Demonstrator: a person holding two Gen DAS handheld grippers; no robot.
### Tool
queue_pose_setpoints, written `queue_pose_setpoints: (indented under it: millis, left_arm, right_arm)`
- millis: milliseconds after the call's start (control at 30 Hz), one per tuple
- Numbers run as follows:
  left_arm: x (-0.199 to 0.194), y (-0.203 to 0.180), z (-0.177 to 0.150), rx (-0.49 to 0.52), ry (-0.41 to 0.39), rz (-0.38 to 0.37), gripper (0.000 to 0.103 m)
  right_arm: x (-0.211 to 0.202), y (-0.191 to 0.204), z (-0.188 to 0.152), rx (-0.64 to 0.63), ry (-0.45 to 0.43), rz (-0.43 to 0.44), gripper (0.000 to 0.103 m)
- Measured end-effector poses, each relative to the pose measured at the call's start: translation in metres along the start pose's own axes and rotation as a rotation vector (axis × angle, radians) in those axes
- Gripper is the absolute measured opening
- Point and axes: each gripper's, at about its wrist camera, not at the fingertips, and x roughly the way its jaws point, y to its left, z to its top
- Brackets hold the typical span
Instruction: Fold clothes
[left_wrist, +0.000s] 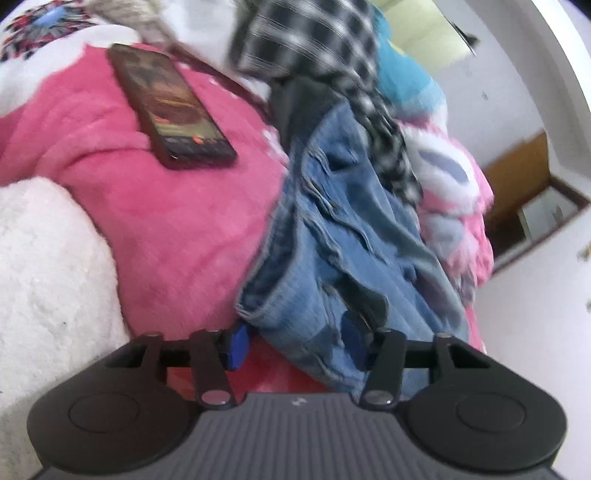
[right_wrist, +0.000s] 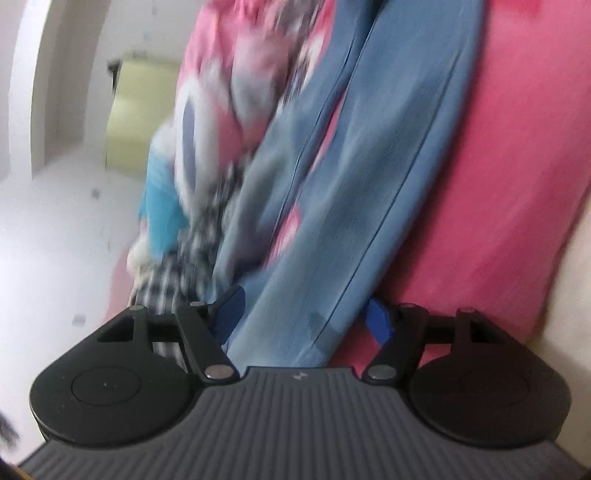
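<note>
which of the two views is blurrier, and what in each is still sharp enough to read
Right wrist view is blurrier: the jeans, checked cloth and pink blanket smear in streaks, only the right gripper body is crisp. Left wrist view is milder: phone and denim folds read fairly well, the checked shirt at top is smeared; fisheye bends the wall edges in both.

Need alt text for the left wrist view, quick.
Left tongs stand open around the crumpled edge of blue jeans on a pink fleece blanket. A dark phone lies on the blanket, with a black-and-white checked garment beyond the jeans.
</note>
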Motion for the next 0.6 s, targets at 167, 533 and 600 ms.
queue_pose_setpoints:
  millis: [167,533,600]
  left_arm:
    - [0.004,-0.001,0.004,-0.018,-0.050,0.030,0.037]
    - [0.000,-0.018,0.013,0.040,-0.095,0.013,0.020]
    - [-0.008,-0.019,0.020,0.036,-0.106,-0.008,0.017]
  right_arm:
    - [0.000,-0.021,0.010,0.113,-0.064,0.046,0.050]
    - [-0.022,-0.035,0.028,0.112,-0.213,0.027,0.005]
    - [-0.021,-0.032,0.029,0.108,-0.223,0.024,0.004]
